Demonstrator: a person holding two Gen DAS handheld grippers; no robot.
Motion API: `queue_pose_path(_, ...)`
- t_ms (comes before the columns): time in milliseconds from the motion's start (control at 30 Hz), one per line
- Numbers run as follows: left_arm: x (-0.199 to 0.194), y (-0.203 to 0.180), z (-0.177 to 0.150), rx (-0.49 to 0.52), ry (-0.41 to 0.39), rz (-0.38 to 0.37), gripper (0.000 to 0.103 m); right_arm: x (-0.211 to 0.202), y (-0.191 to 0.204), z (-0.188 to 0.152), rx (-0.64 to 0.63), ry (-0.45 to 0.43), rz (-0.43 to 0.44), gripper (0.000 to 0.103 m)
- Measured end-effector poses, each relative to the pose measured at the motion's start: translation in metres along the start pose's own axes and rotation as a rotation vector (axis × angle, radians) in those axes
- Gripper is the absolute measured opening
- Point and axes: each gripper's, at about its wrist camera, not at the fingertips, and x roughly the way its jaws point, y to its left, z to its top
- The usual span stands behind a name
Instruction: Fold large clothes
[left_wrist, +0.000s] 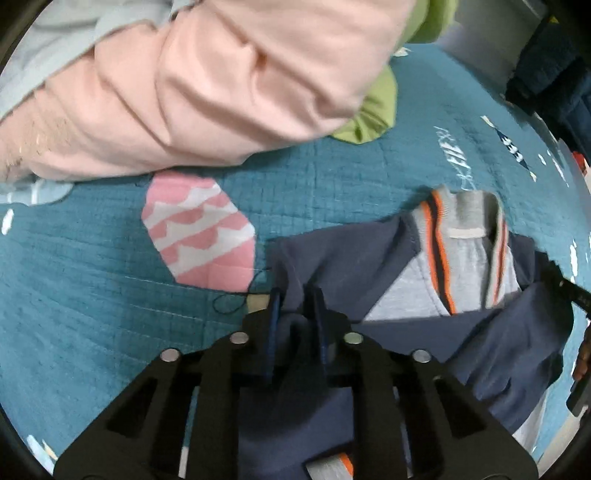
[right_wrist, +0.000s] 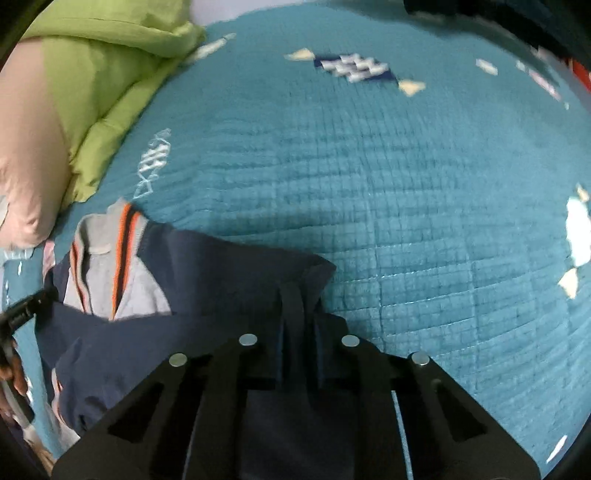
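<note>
Navy jacket (left_wrist: 332, 266) with a grey lining and orange-striped collar is lying on the teal quilt (left_wrist: 92, 332) right under your tools. In the left wrist view, your left gripper (left_wrist: 297, 295) is pinching a raised fold of the navy cloth near the jacket's left edge, its fingers (left_wrist: 275, 310) closed onto the fabric. That edge is sitting just beside a pink-and-white patch (left_wrist: 199, 229) on the quilt, and a loose dark thread (left_wrist: 231, 304) is curling on the quilt next to the fingers. You are looking at open quilt to the left of the jacket, while a pink pillow (left_wrist: 192, 92) and a green cushion (left_wrist: 373, 110) are crowding the far side. The pale tag (left_wrist: 466, 232) inside the collar is too small to read, and the white lettering stitched on the quilt beyond the collar is too blurred to make out. At the right border, part of your right gripper (left_wrist: 565, 284) is showing.

In the right wrist view, your right gripper (right_wrist: 299, 299) is clamping a bunched fold at the jacket's (right_wrist: 221, 273) right corner, fingers (right_wrist: 282, 332) pressed on the cloth. You are getting a wide stretch of bare quilt (right_wrist: 406, 203) ahead and to the right. The green cushion (right_wrist: 110, 74) and pink pillow (right_wrist: 26, 147) are closing off the far left. White stitched writing on the quilt near the collar is staying unreadable.
</note>
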Motion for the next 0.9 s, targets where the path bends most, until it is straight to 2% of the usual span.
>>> queue_pose_path(167, -0.044, 0.001, -0.012, 0.008, -0.073, -0.056, 0.013, -0.056, -0.003, -0.017, 0.005, -0.134, 0.078, 0.010)
queue_pose_path(267, -0.089, 0.001, -0.035, 0.028, -0.140, -0.085, 0.012, -0.095, -0.006, -0.034, -0.011, -0.195, 0.109, 0.010)
queue_pose_path(367, -0.130, 0.004, -0.065, 0.041, -0.208, -0.092, 0.012, -0.133, -0.002, -0.061, -0.015, -0.245, 0.131, 0.010)
queue_pose_path(567, -0.204, 0.003, -0.151, -0.015, -0.327, -0.095, 0.012, -0.198, -0.004, -0.136, -0.022, -0.309, 0.132, 0.010)
queue_pose_path(633, -0.223, 0.009, -0.188, -0.064, -0.347, -0.103, 0.012, -0.214, -0.009, -0.165, -0.012, -0.308, 0.124, 0.010)
queue_pose_path(733, -0.233, 0.018, -0.236, -0.132, -0.328, -0.125, 0.012, -0.226, -0.017, -0.213, 0.003, -0.263, 0.120, 0.010)
queue_pose_path(833, -0.235, 0.028, -0.292, -0.166, -0.280, -0.107, 0.012, -0.221, -0.023, -0.263, 0.018, -0.183, 0.099, 0.010)
queue_pose_path(900, -0.227, 0.035, -0.318, -0.203, -0.240, -0.095, 0.012, -0.213, -0.033, -0.290, 0.064, -0.135, 0.104, 0.010)
